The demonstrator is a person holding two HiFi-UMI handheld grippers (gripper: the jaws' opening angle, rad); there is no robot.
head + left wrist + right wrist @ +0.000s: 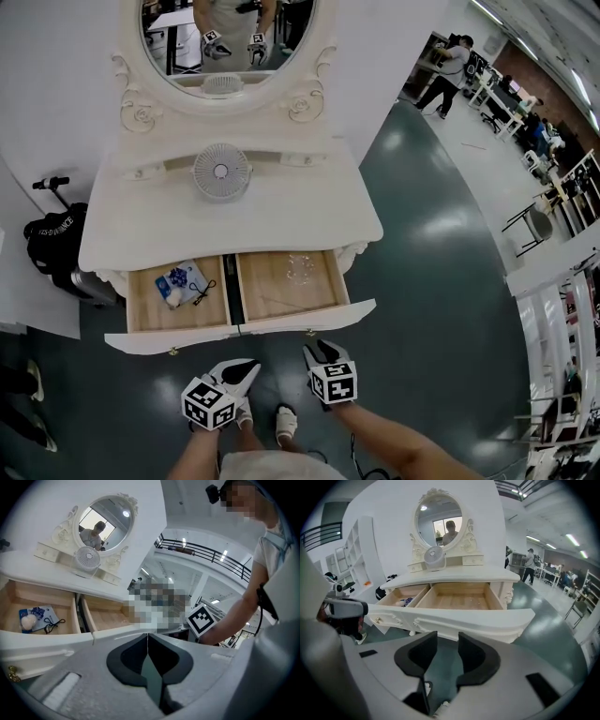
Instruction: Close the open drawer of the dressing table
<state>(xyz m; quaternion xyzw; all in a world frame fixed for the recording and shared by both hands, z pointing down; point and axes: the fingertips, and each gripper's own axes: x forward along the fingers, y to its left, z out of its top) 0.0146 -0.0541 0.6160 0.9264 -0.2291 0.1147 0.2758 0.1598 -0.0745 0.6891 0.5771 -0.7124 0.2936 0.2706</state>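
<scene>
The drawer (187,336) of the dressing table (112,272) is pulled right out toward the person. Its long white front sits at 12 o'clock from both tongs, and two small brass knobs (172,352) show along its lower edge.

The left tongs (246,367) are clenched, jaws pressed together with nothing in them. They hover just short of the drawer front without touching it. The right tongs (323,349) are released, jaws apart, and only dark green floor (422,281) shows through the gap. They too are near the front but clear of it.

A divider splits the drawer in two. In the 9 o'clock half lie a blue packet (180,279) and a looped black cord (203,291). The 3 o'clock half holds a small clear item (300,267), too faint to name.

On the worktop (169,230), at 12 o'clock from the drawer, a small white fan (222,172) stands in front of the oval mirror (225,37).

A black bag (56,239) rests on the floor at 9 o'clock of the table. The person's white shoes (286,422) are at 6 o'clock, below the tongs. Far off at 1 o'clock, people (450,66) stand among desks.
</scene>
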